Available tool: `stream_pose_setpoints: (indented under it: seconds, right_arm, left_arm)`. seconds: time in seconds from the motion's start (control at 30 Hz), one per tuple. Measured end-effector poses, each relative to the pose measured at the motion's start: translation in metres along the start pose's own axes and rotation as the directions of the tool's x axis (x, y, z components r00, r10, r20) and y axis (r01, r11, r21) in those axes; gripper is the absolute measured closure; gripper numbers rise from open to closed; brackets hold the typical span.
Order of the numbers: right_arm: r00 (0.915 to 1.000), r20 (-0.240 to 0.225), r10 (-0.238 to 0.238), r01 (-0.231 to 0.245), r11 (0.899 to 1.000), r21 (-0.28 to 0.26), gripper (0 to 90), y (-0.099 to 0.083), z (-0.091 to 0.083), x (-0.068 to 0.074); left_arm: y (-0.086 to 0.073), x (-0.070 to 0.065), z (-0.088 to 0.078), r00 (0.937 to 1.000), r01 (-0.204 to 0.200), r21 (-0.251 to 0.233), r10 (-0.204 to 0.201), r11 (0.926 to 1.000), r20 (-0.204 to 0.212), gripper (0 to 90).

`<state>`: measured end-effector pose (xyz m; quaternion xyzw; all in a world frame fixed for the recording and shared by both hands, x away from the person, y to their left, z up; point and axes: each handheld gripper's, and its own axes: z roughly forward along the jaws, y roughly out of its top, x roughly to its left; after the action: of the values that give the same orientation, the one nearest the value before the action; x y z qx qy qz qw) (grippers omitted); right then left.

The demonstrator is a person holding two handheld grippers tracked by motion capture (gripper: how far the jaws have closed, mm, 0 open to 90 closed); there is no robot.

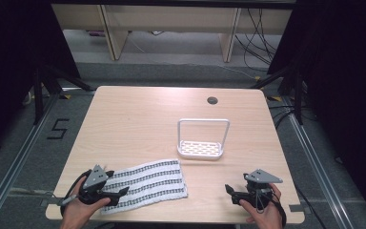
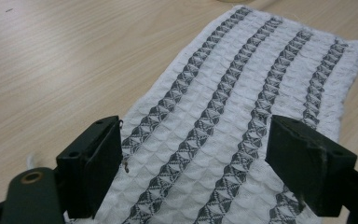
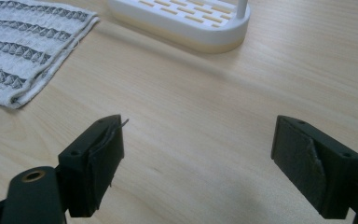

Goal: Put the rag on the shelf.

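Observation:
A white waffle-weave towel (image 1: 147,184) with dark grey stripes lies flat near the table's front edge. My left gripper (image 1: 119,195) is open at the towel's left end; in the left gripper view its jaws stand wide apart over the towel (image 2: 242,107). A white rack (image 1: 201,138) with a slotted base and a tall hoop handle stands behind the towel. My right gripper (image 1: 229,191) is open at the front right, over bare wood. The right gripper view has the towel's corner (image 3: 23,51) at upper left and the rack's base (image 3: 182,21) at the top.
The wooden table (image 1: 138,119) has a round cable hole (image 1: 212,100) near its far edge. Beyond it are table legs and cables on a grey floor. A floor marking reads 5 (image 1: 57,129) at the left.

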<state>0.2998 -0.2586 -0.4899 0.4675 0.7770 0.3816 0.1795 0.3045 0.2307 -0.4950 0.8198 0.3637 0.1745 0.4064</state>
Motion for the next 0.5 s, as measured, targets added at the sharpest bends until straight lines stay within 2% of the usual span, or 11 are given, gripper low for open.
stream_pose_setpoints:
  seconds: [0.2, 0.23, 0.27, 0.33, 0.37, 0.4, 0.43, 0.47, 0.5]
  right_arm:
    - [1.0, -0.005, -0.007, 0.007, 1.0, -0.004, 18.8, 0.0001, 0.0002, -0.0002]
    - [0.9992, -0.028, -0.027, 0.027, 0.999, -0.021, 19.4, 0.0007, 0.0016, -0.001]
    - [0.9991, -0.027, -0.034, 0.033, 0.999, -0.024, 19.8, 0.0009, 0.0018, -0.0006]
    - [0.9988, -0.034, -0.036, 0.035, 0.999, -0.028, 20.3, 0.001, 0.0018, 0.0005]
    - [0.9988, -0.034, -0.036, 0.035, 0.999, -0.025, 20.5, 0.0013, 0.0015, 0.0011]
    - [0.9987, -0.037, -0.036, 0.035, 0.999, -0.021, 21.1, 0.0015, 0.0016, 0.0021]
    - [0.9991, -0.041, -0.008, 0.008, 1.0, -0.009, 21.4, 0.0012, 0.0009, 0.0053]
    - [0.9974, -0.055, -0.047, 0.046, 0.999, -0.026, 21.5, 0.0015, 0.0035, 0.003]
    - [0.9982, -0.058, -0.015, 0.014, 1.0, -0.018, 21.8, 0.001, 0.003, 0.0066]
  left_arm:
    - [-0.0001, 0.0, 0.0007, 1.0, -0.002, -0.001, 0.002, 1.0, -0.001, 17.4]
    - [-0.0002, -0.0008, 0.002, 0.9998, 0.02, -0.019, -0.02, 0.9996, -0.002, 16.9]
    - [0.0005, -0.0009, 0.0016, 0.9996, 0.03, -0.018, -0.03, 0.9994, 0.001, 16.6]
    - [0.0013, 0.0, 0.0015, 0.9997, 0.026, -0.018, -0.026, 0.9995, -0.002, 15.7]
    - [0.0019, 0.0019, 0.0013, 0.9999, 0.008, -0.009, -0.008, 0.9999, 0.013, 14.9]
    - [0.0025, 0.0002, 0.0026, 0.9993, 0.033, -0.018, -0.033, 0.9993, 0.018, 14.8]
    - [0.0032, -0.0014, 0.0043, 0.9986, 0.047, -0.027, -0.046, 0.9985, 0.026, 14.8]
    - [0.0046, -0.0016, 0.0041, 0.9992, 0.035, -0.006, -0.034, 0.9994, 0.022, 14.9]
    - [0.0056, -0.003, 0.0063, 0.9992, 0.033, -0.014, -0.033, 0.9993, 0.023, 14.8]
